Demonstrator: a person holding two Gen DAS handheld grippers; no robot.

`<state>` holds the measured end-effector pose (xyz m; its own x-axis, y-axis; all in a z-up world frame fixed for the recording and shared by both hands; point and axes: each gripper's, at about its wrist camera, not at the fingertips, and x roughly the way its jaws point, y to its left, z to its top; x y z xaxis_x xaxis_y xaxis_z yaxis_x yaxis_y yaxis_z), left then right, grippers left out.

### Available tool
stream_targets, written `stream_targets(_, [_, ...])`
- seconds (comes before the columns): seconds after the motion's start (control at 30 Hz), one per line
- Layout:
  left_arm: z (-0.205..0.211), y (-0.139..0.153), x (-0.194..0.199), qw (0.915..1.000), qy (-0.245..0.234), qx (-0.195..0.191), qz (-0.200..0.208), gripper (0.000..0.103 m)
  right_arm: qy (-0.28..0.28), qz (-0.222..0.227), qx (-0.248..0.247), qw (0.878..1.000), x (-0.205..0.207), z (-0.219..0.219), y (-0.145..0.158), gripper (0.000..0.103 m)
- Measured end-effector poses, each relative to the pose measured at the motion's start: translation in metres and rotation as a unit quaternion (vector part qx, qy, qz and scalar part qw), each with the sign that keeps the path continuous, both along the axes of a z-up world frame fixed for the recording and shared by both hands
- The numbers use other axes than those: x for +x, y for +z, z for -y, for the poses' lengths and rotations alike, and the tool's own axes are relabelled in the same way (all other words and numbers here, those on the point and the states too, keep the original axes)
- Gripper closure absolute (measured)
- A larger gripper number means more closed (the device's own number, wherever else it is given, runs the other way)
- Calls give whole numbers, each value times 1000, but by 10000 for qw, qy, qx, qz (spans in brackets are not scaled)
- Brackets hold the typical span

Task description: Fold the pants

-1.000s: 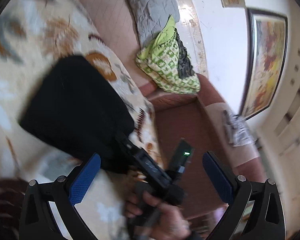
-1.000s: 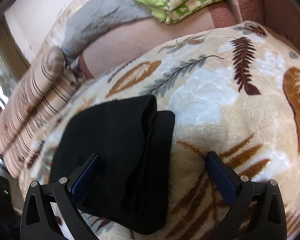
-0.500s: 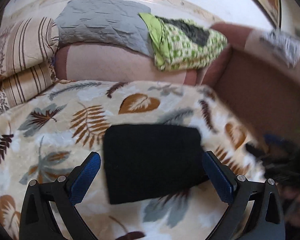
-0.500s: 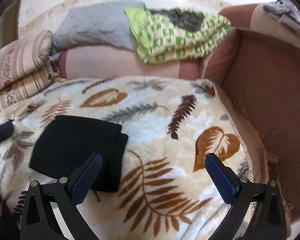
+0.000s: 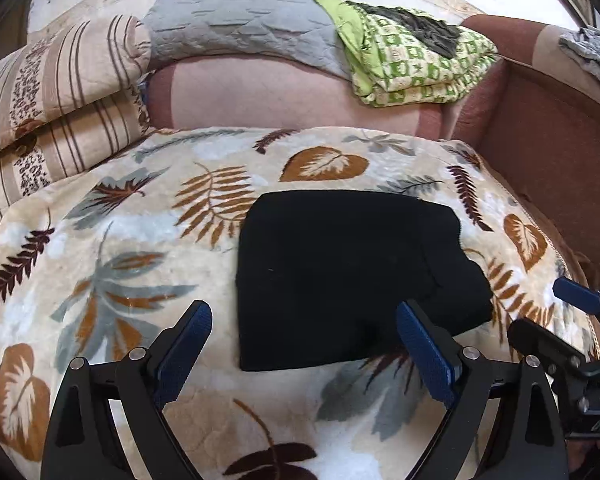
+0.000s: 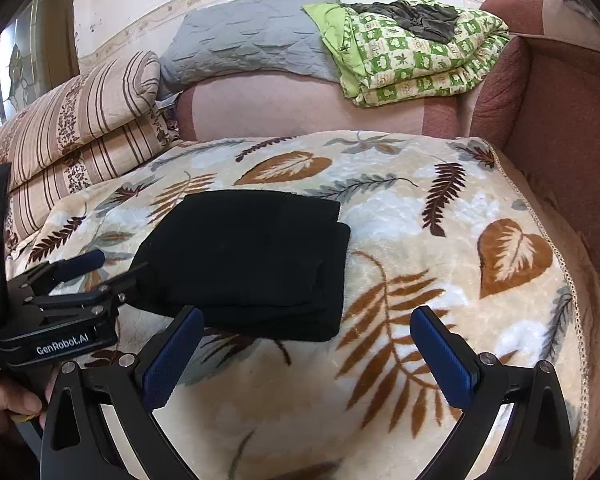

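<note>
Plush fleece blanket (image 5: pixel 112 248), cream with brown and grey leaf print, covers the sofa seat (image 6: pixel 572 152) and serves as the work surface. Far side: striped cushions (image 5: pixel 48 92) at left, a grey quilted pad (image 5: pixel 236 24) in the middle, a green checked quilt (image 5: pixel 416 64) at right.

Black pants (image 5: pixel 340 272) lie mid-blanket, folded into a compact, roughly rectangular packet. From the right wrist view a lower layer juts out past the top one along the right edge, so the stack is not quite flush.

Left gripper (image 5: pixel 304 344) hangs just near of the packet's near edge, above the blanket. Its jaws stand wide apart, have just been narrowing slightly, and hold nothing. Right gripper (image 6: pixel 304 348) hangs near the packet's near right corner, jaws spread wide, nothing between them. Neither touches the cloth.

Judgement: folding looks essentially complete; what remains is tidying.

- To finish well, nudge the protruding lower layer leftward until the edges align.
- Press down lightly rather than pinching; a pinch on the top layer could lift it and reopen the fold.
- Fleece is grippy, so dragging the packet may bunch it.
</note>
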<state>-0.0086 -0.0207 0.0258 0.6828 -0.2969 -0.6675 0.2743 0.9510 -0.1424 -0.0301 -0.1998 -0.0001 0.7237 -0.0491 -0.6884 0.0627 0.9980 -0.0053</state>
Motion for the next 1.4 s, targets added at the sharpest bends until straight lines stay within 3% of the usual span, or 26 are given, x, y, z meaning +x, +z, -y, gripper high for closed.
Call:
stream_targets(0.43, [-5,-7,18,9993,232,188,-213,8,242,320,-656,9970,-7,-21,5,0])
stream_targets(0.7, [-5,-10,20,9987,336,330,-205,7,237,353,-612,9972,-8,-18,6,0])
stream_targets(0.8, [-4,-11,17,9999,58,19,-159,5,238,407,-609,9970,-9,-18,8,0])
stream_targets(0.83, [-4,-9,15,9999,-71,-108,-17,1,234,425,-614,9969,-10,-18,8,0])
stream_targets(1.0, [4,-8,7,9990,-401,37,209,1,214,433,-599,9970,-10,-17,9,0])
stream_targets(1.23, [-2,-6,7,9998,-117,16,178,1,179,456,-573,9972,-11,-16,10,0])
stream_targets(1.4, [6,-3,2,9997,-204,11,148,1,187,449,-576,9972,-11,-16,10,0])
